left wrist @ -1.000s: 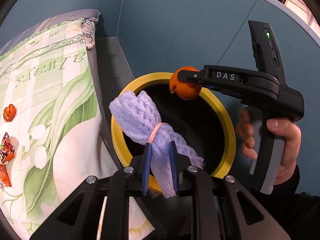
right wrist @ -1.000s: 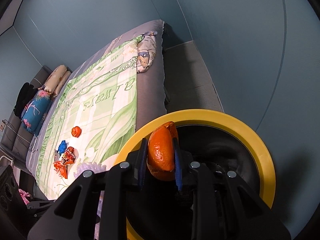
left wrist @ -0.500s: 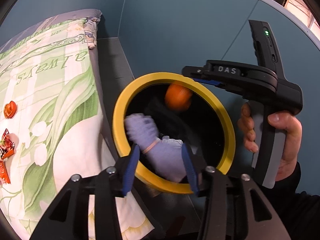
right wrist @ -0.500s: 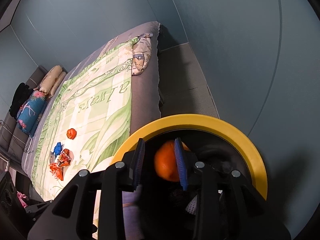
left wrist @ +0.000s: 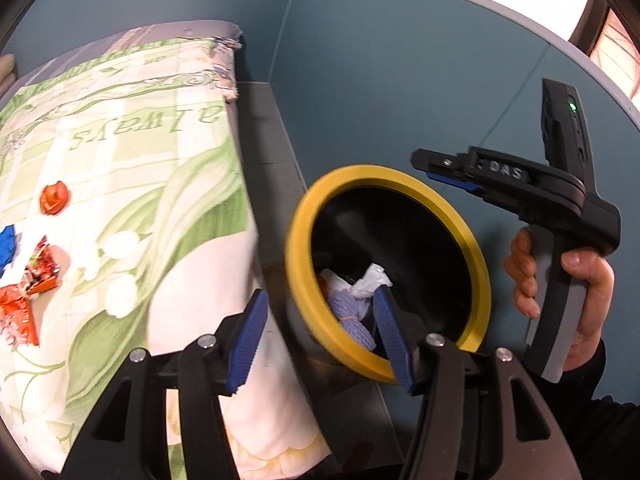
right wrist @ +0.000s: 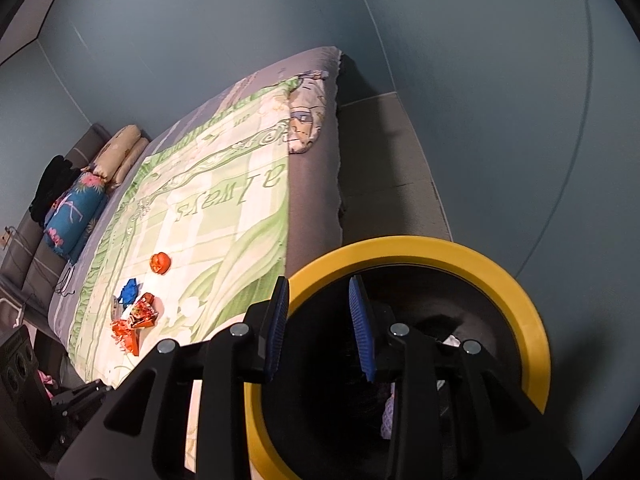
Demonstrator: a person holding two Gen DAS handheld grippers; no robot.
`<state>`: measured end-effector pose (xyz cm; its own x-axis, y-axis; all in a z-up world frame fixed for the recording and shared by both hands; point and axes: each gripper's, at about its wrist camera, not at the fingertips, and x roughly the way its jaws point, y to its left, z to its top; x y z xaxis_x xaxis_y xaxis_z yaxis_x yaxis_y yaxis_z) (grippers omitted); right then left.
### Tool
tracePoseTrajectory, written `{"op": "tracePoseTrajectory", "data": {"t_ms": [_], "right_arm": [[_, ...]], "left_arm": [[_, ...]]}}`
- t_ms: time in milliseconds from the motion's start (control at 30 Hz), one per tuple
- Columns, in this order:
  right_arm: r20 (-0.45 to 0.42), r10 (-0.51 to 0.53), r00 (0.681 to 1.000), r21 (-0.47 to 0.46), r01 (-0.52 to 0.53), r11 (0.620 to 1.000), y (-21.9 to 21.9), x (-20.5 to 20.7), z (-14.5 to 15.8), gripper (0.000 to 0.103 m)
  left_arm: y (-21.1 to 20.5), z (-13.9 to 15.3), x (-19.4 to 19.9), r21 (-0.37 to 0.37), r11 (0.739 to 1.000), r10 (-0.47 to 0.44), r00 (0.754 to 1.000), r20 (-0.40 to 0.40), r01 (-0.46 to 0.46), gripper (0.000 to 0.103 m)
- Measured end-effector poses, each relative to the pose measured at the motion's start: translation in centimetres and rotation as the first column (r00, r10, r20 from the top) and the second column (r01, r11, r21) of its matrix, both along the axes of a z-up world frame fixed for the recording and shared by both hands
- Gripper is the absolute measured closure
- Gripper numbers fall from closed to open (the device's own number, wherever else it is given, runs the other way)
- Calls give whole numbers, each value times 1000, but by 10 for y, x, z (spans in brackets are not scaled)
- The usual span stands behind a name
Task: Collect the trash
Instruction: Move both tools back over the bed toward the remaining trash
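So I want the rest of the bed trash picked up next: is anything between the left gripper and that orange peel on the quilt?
Nothing visible: the left gripper is open and empty, and bare quilt lies between it and the orange peel.

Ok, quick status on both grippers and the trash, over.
Left gripper open, jaws just widened, empty. Right gripper open, empty. Purple foam net in yellow-rimmed bin. Wrappers on bed.

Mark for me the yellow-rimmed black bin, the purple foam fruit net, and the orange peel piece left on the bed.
yellow-rimmed black bin (left wrist: 482, 276), left wrist view, right side of its rim.
purple foam fruit net (left wrist: 352, 318), left wrist view, mesh body inside the bin.
orange peel piece (right wrist: 160, 263), right wrist view, its centre.
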<state>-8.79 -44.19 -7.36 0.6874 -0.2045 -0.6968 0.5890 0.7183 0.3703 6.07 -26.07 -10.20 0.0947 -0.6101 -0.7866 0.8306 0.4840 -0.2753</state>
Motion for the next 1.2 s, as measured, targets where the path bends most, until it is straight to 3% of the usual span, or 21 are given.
{"op": "tracePoseTrajectory", "data": {"t_ms": [300, 567, 867, 1200], "right_arm": [[7, 103, 995, -33, -102, 994, 28, 30, 9, 69], [5, 221, 975, -46, -220, 974, 63, 71, 16, 62], [-26, 343, 939, -43, -344, 938, 105, 132, 13, 57], [-48, 480, 876, -13, -481, 876, 158, 200, -10, 57]], "left_arm": [[45, 5, 41, -7, 991, 130, 991, 14, -130, 44], [89, 12, 79, -24, 962, 271, 962, 24, -270, 38], [161, 13, 136, -36, 898, 439, 899, -4, -439, 37], [232, -5, 194, -25, 802, 595, 803, -47, -596, 35]]}}
